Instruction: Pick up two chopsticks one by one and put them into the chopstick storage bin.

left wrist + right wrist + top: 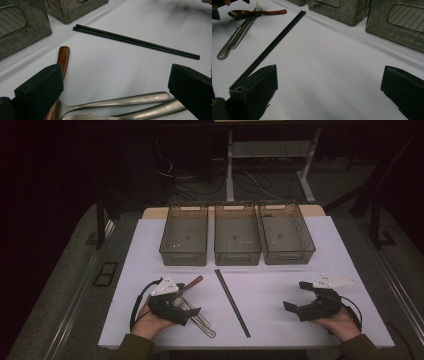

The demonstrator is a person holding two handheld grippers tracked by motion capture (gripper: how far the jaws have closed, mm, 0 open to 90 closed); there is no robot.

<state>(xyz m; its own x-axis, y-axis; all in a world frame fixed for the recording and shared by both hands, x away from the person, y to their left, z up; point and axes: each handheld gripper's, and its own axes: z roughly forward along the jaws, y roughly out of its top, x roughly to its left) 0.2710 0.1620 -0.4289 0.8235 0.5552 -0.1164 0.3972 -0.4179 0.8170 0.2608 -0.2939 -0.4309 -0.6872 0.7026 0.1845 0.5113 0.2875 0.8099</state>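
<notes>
- Hovering low over the white worktop [280,270], the left gripper [187,301] has its jaws spread wide and grasps nothing.
- Between those jaws, in the left gripper view, lie two steel handles [130,100] side by side, running from the left jaw toward the right jaw; neither jaw touches them as far as I can tell.
- The wooden spoon [63,56] passes just beside the left jaw, its handle end pointing away past the jaw tip toward the bins.
- Beyond the jaws, well clear of both, the black chopsticks [136,41] lie together as a pair on the worktop.
- The right gripper [296,297] is likewise released, jaws wide apart, with only bare worktop between them in the right gripper view.
- From that gripper, the chopsticks [270,46] run from just beside its left jaw away toward the bins; whether the jaw touches them I cannot tell.
- Farther off, beyond the left jaw, the spoon [254,13] lies across the steel cutlery [237,37], with fork tines at the far end.
- Three smoky see-through bins [237,235] stand in a row ahead of both sets of jaws, past the far end of the chopsticks.
- A hand [150,322] holds the left gripper from the near edge; another hand [342,322] holds the right.
</notes>
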